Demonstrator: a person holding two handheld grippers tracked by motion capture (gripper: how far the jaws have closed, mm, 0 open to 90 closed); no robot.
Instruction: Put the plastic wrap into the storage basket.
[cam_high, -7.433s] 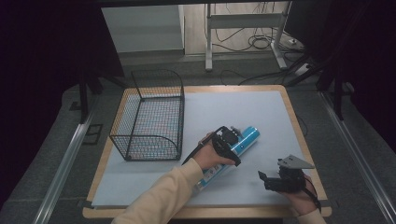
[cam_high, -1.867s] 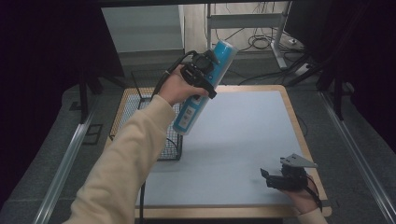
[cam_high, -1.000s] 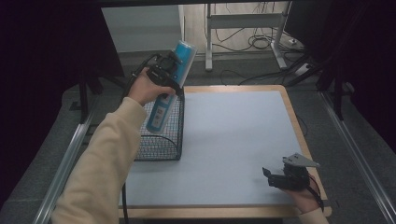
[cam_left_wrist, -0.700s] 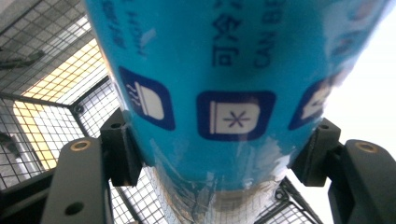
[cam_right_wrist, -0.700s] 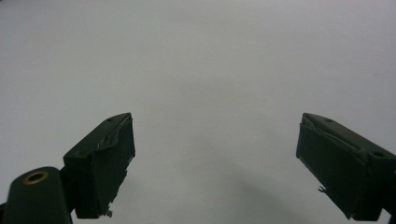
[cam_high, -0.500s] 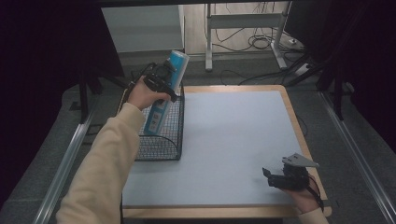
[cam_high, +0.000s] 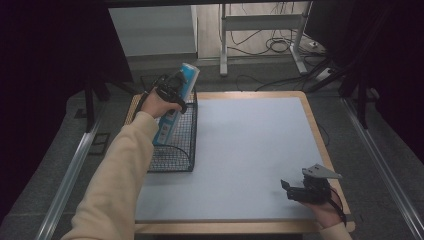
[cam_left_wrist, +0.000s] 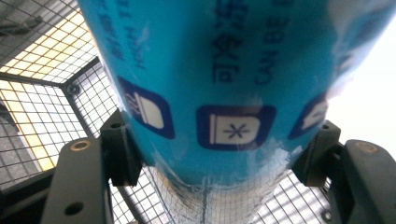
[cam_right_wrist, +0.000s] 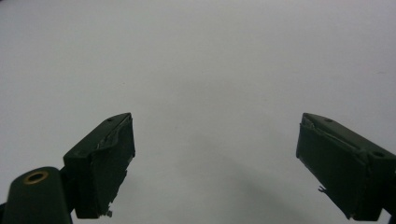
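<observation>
Near right, your right hand-held gripper (cam_high: 292, 190) rested on the counter (cam_high: 250, 150) with its jaws spread wide around nothing. Far left, your left hand-held gripper (cam_high: 172, 95) clamped the blue tube (cam_high: 175, 107), tilted, its lower end down inside the wire basket (cam_high: 175, 150).

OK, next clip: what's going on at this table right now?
A person works with a hand-held gripper in each hand. The left gripper is shut on a blue tube-shaped package, held tilted with its lower end inside the black wire basket at the left of the table; the left gripper view shows the jaws pressing on both sides of it above the mesh. The package has not been let go. The right gripper rests at the table's near right corner, jaws open and empty.
</observation>
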